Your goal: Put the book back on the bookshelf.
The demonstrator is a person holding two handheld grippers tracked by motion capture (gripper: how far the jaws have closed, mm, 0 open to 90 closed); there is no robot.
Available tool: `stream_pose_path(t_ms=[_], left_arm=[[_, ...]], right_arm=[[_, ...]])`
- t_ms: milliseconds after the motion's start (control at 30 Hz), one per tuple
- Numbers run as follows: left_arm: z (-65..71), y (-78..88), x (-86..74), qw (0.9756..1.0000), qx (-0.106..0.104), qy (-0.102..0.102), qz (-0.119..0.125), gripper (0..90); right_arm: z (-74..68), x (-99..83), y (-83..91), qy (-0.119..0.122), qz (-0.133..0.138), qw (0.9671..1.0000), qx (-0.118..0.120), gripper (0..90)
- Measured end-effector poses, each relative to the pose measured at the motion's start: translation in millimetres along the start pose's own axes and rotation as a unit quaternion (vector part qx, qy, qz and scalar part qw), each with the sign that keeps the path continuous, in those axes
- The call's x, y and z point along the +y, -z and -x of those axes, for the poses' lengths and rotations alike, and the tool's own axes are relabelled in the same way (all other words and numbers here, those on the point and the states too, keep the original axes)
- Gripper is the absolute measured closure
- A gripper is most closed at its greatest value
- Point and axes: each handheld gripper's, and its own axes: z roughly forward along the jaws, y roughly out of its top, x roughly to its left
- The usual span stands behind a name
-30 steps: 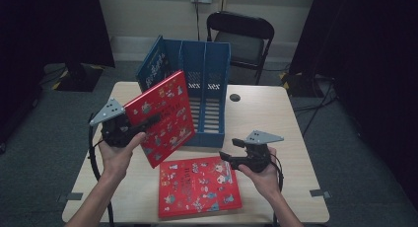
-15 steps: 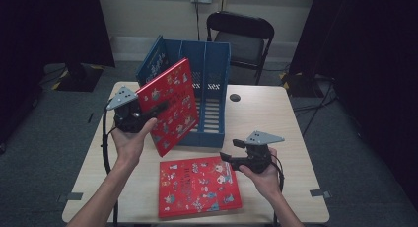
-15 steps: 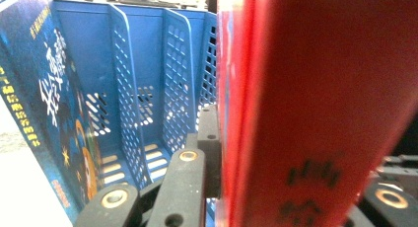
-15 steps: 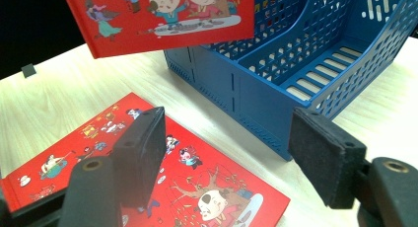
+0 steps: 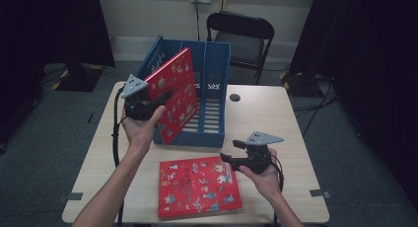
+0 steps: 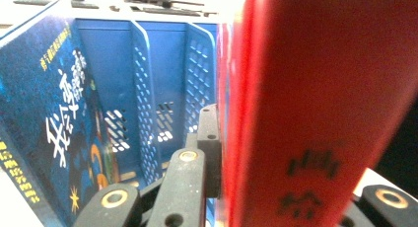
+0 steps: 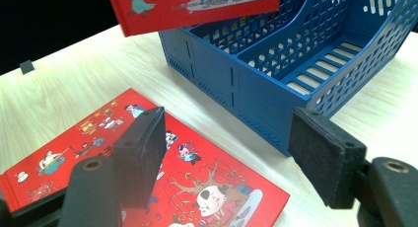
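Since the earlier frame, the left gripper (image 5: 156,102), clamped on the glossy red hardcover book (image 5: 173,94), has carried it over the perforated blue plastic file rack (image 5: 213,104). The left gripper view alone shows a dark blue book (image 6: 47,133) in the rack; the right gripper (image 7: 226,158) stands open, empty.

The held red book (image 6: 315,89) is blurred, its top cut off

Black claws (image 5: 162,96), grey triangular plates, black cables
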Motion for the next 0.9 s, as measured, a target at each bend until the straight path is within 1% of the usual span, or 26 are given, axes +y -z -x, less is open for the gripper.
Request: stream_pose_path(t_ms=[100, 167, 200, 300, 333, 367, 433, 467, 567, 667, 800, 900], left_arm=[[-0.1, -7.7, -0.8, 1.0000, 0.005, 0.003, -0.005, 80.2], [0.2, -9.5, -0.9, 1.0000, 0.007, 0.003, -0.005, 80.2], [0.3, -12.9, -0.5, 0.9999, 0.011, 0.002, -0.008, 80.2], [-0.3, -17.8, 2.1, 0.9998, 0.018, 0.003, -0.004, 80.2], [-1.0, -18.7, 2.8, 0.9998, 0.019, 0.009, -0.003, 80.2], [-2.1, -20.4, 3.0, 0.9997, 0.018, 0.018, 0.004, 80.2], [-3.1, -23.1, 3.7, 0.9996, 0.012, 0.025, 0.006, 80.2], [-2.4, -25.1, 4.2, 0.9996, 0.013, 0.025, 0.006, 80.2], [-0.6, -31.7, 5.7, 0.9995, 0.024, 0.018, 0.005, 80.2], [-1.5, -38.3, 8.3, 0.9994, 0.031, 0.015, 0.004, 80.2], [-2.5, -46.8, 10.6, 0.9990, 0.040, 0.019, 0.009, 80.2], [-0.9, -51.6, 12.0, 0.9989, 0.047, 0.006, 0.004, 80.2]], right_arm=[[-0.1, 0.3, 0.4, 0.001, 0.001, 1.0000, 0.001, 30.9], [0.0, 0.4, 0.3, 0.001, 0.001, 1.0000, 0.001, 30.9], [0.2, 0.2, 0.0, 0.001, 0.000, 1.0000, 0.001, 30.9], [0.2, -0.3, -0.6, 0.000, -0.001, 1.0000, 0.001, 31.0], [0.1, -0.3, -0.8, 0.000, -0.002, 1.0000, 0.001, 31.1], [-0.3, -0.3, -1.1, 0.001, -0.002, 1.0000, 0.001, 31.1], [-1.0, -0.1, -1.6, 0.002, -0.001, 1.0000, 0.003, 31.1], [-1.0, -0.1, -2.0, 0.002, -0.002, 1.0000, 0.004, 31.1], [-1.6, -0.1, -3.0, 0.003, -0.003, 1.0000, 0.005, 31.1], [-1.9, 0.3, -3.0, 0.002, -0.003, 1.0000, 0.006, 32.4], [-1.0, 0.2, -2.9, -0.001, -0.003, 1.0000, 0.005, 32.5], [-0.3, -0.5, -2.8, 0.001, -0.003, 1.0000, 0.006, 32.5]])
